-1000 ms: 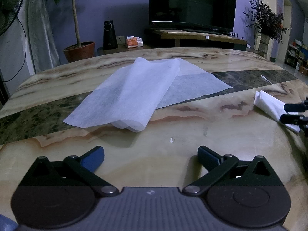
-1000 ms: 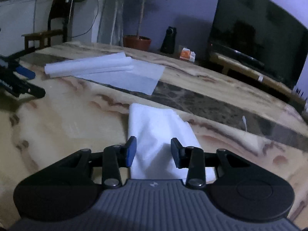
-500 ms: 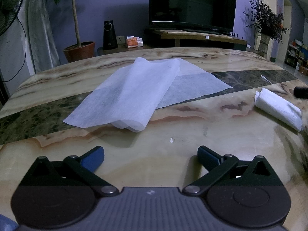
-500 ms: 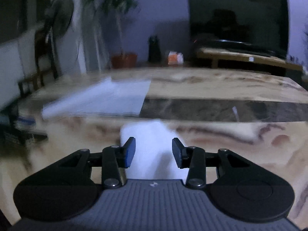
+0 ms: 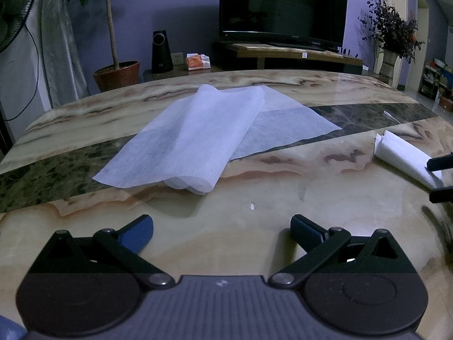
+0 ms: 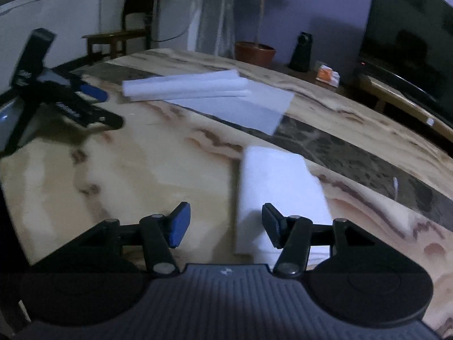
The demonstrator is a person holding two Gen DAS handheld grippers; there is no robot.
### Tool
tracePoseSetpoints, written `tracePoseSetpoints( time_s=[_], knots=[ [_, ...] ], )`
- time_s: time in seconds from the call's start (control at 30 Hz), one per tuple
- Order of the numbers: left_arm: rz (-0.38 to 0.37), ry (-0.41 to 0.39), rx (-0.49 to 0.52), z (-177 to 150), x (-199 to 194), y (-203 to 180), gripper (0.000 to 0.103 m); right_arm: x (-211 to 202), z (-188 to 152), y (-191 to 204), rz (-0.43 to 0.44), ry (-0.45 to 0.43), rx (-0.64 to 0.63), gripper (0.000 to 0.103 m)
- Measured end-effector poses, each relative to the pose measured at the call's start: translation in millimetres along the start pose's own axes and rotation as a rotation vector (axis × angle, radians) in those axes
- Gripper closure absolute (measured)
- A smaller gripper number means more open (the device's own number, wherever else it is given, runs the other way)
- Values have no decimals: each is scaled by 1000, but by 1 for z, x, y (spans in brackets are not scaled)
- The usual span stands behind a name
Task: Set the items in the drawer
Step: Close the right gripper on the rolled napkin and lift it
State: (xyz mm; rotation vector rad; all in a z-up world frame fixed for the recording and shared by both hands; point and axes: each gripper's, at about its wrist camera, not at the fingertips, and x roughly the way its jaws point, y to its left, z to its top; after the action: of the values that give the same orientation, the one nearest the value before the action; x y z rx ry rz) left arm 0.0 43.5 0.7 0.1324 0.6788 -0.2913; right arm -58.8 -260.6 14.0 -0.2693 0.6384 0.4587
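Fingers of the left gripper (image 5: 222,233) stand spread wide, released, holding nothing, low over the glossy beige marble desk (image 5: 283,212) with a dark green inlaid band. Fingers of the right gripper (image 6: 226,225) are also parted and released; the right-hand one overlaps the near end of the small folded white cloth (image 6: 279,189), which lies flat on the desk, mostly to the right of the gap. Whether that finger touches the cloth cannot be told.

Position of task items: the small folded white cloth (image 5: 402,157) is at the right side of the desk in the left wrist view, with the right gripper's dark fingertips at its near end. The large thin white sheet, loosely folded over itself (image 5: 198,138), lies across the dark band, directly ahead of the left gripper and apart from it.

Surroundings: a small white crumb (image 5: 251,206) sits on the desk between the sheet and the left gripper. Beyond the desk stand a black flat-screen television (image 5: 283,2), a potted tree in a terracotta pot (image 5: 116,70), a black speaker (image 5: 161,52), an orange tissue packet (image 5: 197,62) and a standing fan (image 5: 14,8).
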Motion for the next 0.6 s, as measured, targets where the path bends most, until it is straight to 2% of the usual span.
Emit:
tracePoseSetpoints(
  time_s=[0.07,0.17,0.33,0.37,0.47,0.6],
  knots=[
    [0,0,0,0,0,0,0,3,-3,-5,-3,15,14,44],
    [0,0,0,0,0,0,0,6,-11,-18,-2,8,72,32],
    [0,0,0,0,0,0,0,7,-17,-28,-9,-12,108,35],
    [0,0,0,0,0,0,0,8,-16,-29,-21,-12,109,40],
    [0,0,0,0,0,0,0,7,-15,-31,-67,-15,129,67],
    [0,0,0,0,0,0,0,7,-17,-34,-111,-20,127,87]
  ],
)
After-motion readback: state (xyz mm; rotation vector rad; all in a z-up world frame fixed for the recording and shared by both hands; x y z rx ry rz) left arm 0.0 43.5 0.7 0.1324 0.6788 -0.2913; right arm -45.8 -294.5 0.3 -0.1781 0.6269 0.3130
